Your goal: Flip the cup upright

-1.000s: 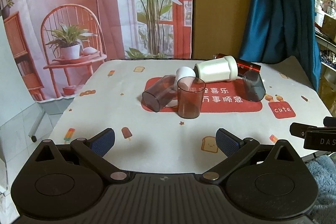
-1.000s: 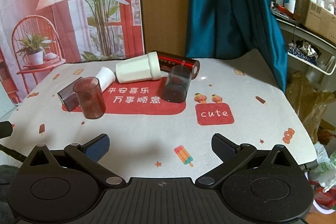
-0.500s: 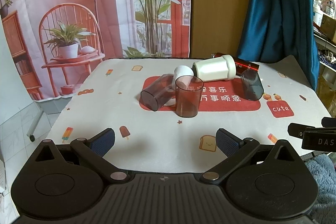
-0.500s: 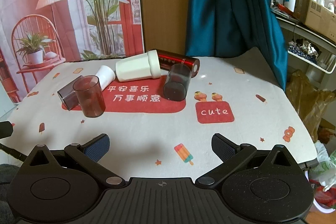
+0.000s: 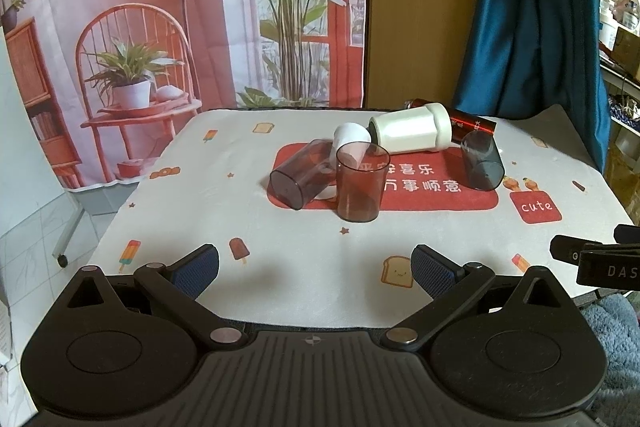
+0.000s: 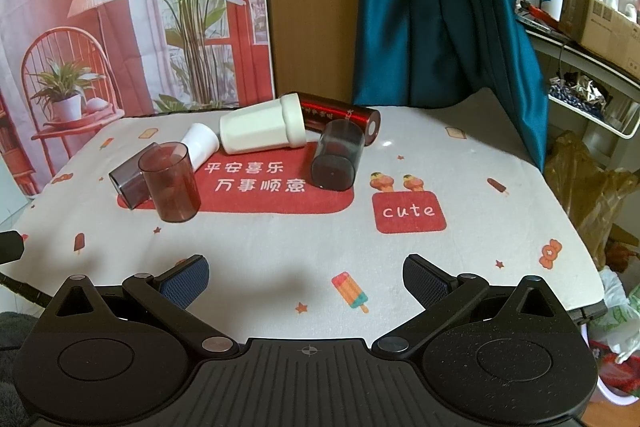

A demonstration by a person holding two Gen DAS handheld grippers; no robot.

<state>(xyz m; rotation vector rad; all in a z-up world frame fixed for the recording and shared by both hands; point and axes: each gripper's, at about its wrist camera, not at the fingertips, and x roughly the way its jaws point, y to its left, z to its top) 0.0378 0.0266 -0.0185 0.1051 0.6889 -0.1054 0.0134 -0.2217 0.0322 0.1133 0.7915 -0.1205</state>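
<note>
A: Room near the edge? Tongs?
B: Bare cloth point(image 6: 280, 247) is seen between the near table edge and the cups. Left gripper point(image 5: 314, 269) and right gripper point(image 6: 306, 277) are held over that edge, jaws spread wide, nothing gripped.

A: Containers?
B: Reddish cup point(image 5: 361, 182) is stood upright, open end up, nothing seen inside. Purple cup point(image 5: 301, 174) is laid on its side just beside it, small white cup point(image 5: 352, 135) behind. Grey cup point(image 6: 337, 155) is laid on its side at centre, well apart from both grippers.

A: Obstructions?
B: Large white cup point(image 6: 262, 129) and red cylinder point(image 6: 340, 115) are laid behind the grey one, touching or nearly.
</note>
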